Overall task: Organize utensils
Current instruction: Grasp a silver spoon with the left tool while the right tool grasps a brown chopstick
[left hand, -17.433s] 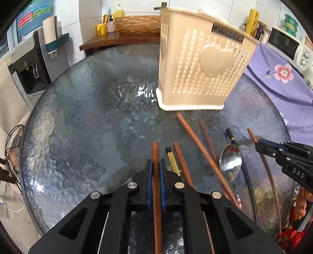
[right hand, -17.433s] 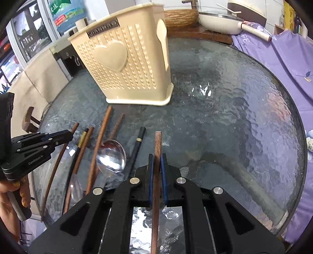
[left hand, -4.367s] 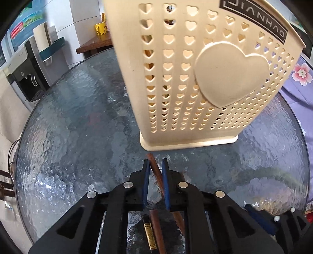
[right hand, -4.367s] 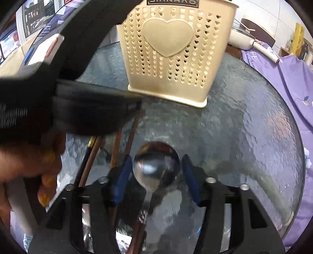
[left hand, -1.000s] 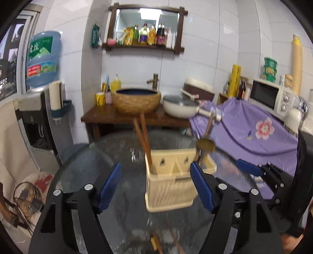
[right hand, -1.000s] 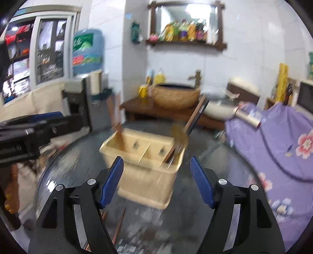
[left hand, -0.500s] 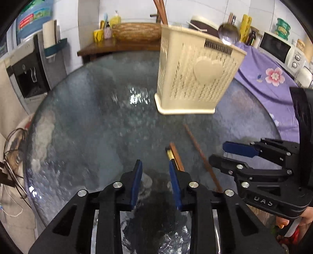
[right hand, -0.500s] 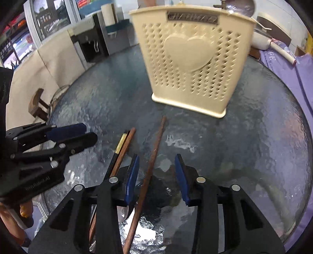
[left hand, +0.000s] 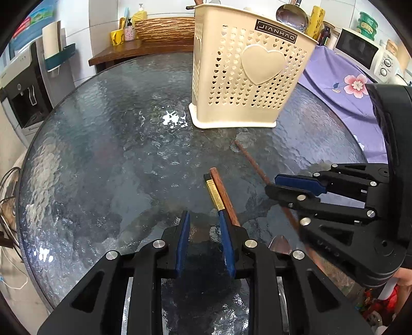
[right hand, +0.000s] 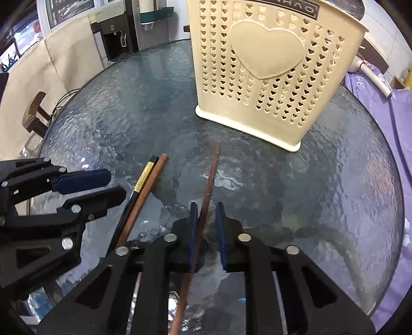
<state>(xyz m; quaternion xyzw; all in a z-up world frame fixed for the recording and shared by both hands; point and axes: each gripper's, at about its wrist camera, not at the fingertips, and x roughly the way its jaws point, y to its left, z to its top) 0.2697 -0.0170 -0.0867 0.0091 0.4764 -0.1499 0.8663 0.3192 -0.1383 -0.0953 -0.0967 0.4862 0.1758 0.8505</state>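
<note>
Thin brown chopstick (right hand: 209, 177) lies on the round textured-glass bench (right hand: 322, 195), tip toward the cream heart-pattern utensil holder (right hand: 273, 77), its shaft running back between the right hand-held gripper's (right hand: 206, 226) blue pads; jaws part-open around it, left pad close to the stick, contact not clear. Thicker brown chopstick (right hand: 146, 190) and black chopstick with gold band (right hand: 140, 184) lie side by side, touching, just left of it. In the left wrist view the same pair (left hand: 222, 197) runs under the right finger of the left hand-held gripper (left hand: 204, 232), whose jaws are open with nothing between them. Holder stands upright near the bench's far side; a metal spoon bowl (left hand: 292, 14) and brown stick ends (left hand: 197, 3) poke above its rim.

Room: purple flowered cloth (left hand: 342, 85) to the right, microwave (left hand: 360, 49), wooden side table with woven basin (left hand: 164, 25), water dispenser (left hand: 23, 87) left. Both hand-held grippers are low over the bench, angled down, close together.
</note>
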